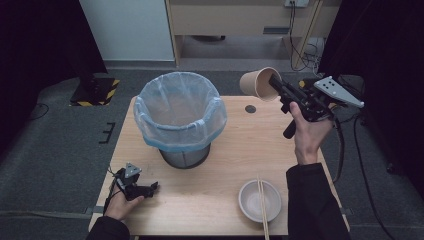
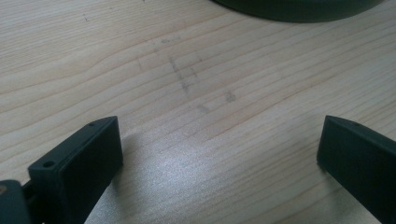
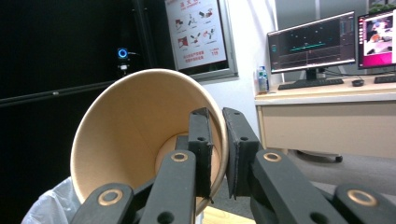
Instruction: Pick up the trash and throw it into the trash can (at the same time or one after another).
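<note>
A brown paper cup (image 1: 256, 83) is held in the air over the table's far right part, lying on its side. My right gripper (image 1: 278, 85) is shut on the paper cup's rim, one jaw inside the cup (image 3: 140, 135) and one outside. The cup hangs to the right of a mesh waste bin (image 1: 180, 117) lined with a pale blue bag. My left gripper (image 1: 152, 187) rests on the table near its front left corner, jaws open with bare wood between them (image 2: 215, 140).
A white bowl (image 1: 250, 202) with chopsticks (image 1: 262, 205) laid across it sits at the front right of the wooden table (image 1: 235, 150). A round dark hole (image 1: 250, 108) marks the tabletop's far side. Beyond the table lie a grey floor and a desk with monitors (image 3: 310, 44).
</note>
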Action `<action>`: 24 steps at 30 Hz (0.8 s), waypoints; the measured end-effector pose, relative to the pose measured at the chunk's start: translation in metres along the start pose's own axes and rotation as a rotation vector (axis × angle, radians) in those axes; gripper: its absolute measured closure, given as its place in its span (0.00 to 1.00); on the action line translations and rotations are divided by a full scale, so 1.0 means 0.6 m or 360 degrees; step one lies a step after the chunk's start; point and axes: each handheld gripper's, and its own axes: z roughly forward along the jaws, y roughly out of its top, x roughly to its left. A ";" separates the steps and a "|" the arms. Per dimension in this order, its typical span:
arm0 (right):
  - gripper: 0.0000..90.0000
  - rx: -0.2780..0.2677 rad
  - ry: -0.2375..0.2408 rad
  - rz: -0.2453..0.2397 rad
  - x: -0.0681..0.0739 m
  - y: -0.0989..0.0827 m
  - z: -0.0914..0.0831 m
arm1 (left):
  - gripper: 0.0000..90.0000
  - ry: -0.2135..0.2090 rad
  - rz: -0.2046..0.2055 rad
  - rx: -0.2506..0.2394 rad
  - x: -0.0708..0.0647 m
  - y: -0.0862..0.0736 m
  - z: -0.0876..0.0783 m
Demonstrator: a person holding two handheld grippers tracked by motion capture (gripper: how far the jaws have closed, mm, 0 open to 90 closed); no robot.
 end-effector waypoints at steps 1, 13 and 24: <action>0.92 0.0004 0.0006 -0.0005 0.002 0.000 0.004 | 0.00 0.0000 0.0000 0.0000 0.000 0.000 0.000; 0.92 0.0045 0.0068 -0.0006 0.024 -0.002 0.052 | 0.00 -0.0003 0.0004 0.0001 0.000 0.000 0.000; 0.92 0.0068 0.0110 -0.0030 0.043 0.007 0.087 | 0.00 -0.0006 0.0008 0.0001 0.000 0.001 0.000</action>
